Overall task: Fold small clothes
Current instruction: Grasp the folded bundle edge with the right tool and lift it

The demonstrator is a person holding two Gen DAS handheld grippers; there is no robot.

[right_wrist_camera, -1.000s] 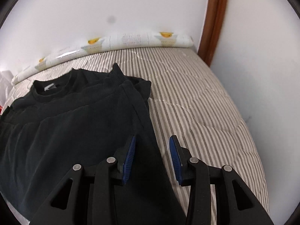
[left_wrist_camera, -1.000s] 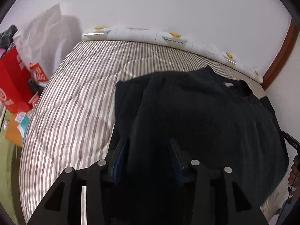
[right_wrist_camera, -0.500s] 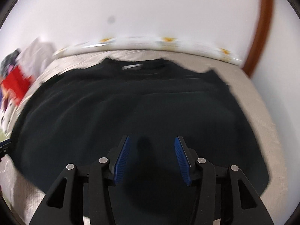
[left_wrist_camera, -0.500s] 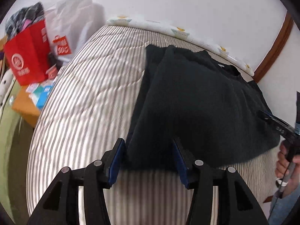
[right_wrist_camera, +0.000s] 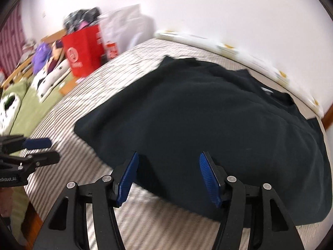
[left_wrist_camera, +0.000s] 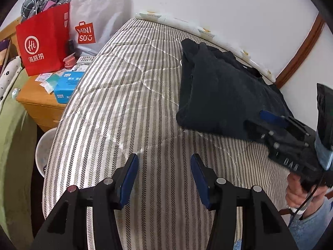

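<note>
A black sweater [left_wrist_camera: 218,91] lies folded on the striped mattress [left_wrist_camera: 124,95], neck toward the wall; it fills the middle of the right wrist view [right_wrist_camera: 208,112]. My left gripper [left_wrist_camera: 164,175] is open and empty, over bare mattress in front of and to the left of the sweater. My right gripper [right_wrist_camera: 167,173] is open and empty, its fingertips over the sweater's near hem. The right gripper also shows at the sweater's near right edge in the left wrist view [left_wrist_camera: 270,116]. The left gripper shows at the left edge of the right wrist view [right_wrist_camera: 35,150].
A wooden bedside table [left_wrist_camera: 39,102] left of the bed holds a red paper bag [left_wrist_camera: 43,41], a white Miniso bag [left_wrist_camera: 95,18] and small boxes. A white bucket [left_wrist_camera: 44,148] stands below it. A green blanket [right_wrist_camera: 31,95] lies further left. The wall runs behind the bed.
Both grippers have pulled back from the sweater toward the near edge of the bed. The left one has left the cloth and now hangs over bare mattress. The right view has swung left.
</note>
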